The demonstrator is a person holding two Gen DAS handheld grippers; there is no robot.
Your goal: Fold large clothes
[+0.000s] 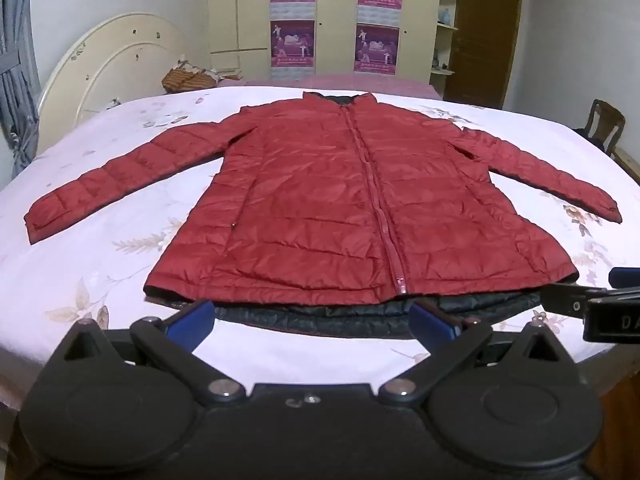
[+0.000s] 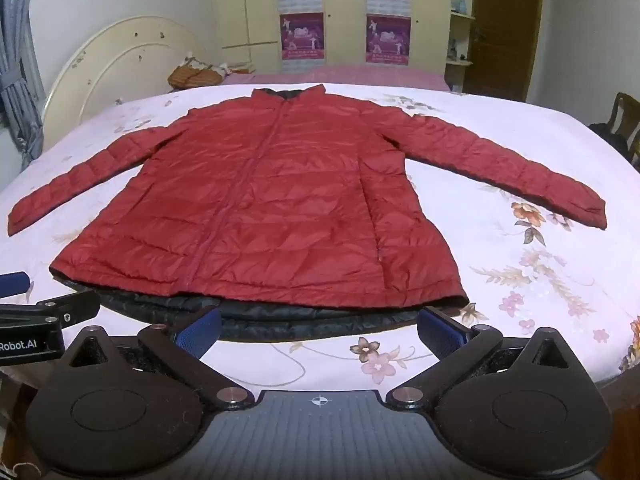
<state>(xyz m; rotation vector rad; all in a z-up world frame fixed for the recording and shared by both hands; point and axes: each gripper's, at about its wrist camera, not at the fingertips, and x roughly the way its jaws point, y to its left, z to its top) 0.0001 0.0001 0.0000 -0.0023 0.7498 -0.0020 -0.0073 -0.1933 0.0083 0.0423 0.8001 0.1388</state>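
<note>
A red quilted down jacket (image 1: 340, 200) lies flat and zipped on the bed, collar far, sleeves spread to both sides; it also shows in the right wrist view (image 2: 272, 208). A dark lining hem (image 1: 340, 316) sticks out under its near edge. My left gripper (image 1: 312, 320) is open and empty, hovering just before the hem near the zipper's end. My right gripper (image 2: 320, 332) is open and empty, just before the hem's right half. Each gripper shows at the other view's edge: the right gripper in the left view (image 1: 600, 304), the left gripper in the right view (image 2: 36, 316).
The bed has a pale floral sheet (image 1: 100, 264), a cream headboard (image 1: 112, 68) at the left and an orange bundle (image 1: 188, 78) at the far edge. A wardrobe with posters (image 1: 336, 16) stands behind. A wooden chair (image 1: 604, 124) stands at the right.
</note>
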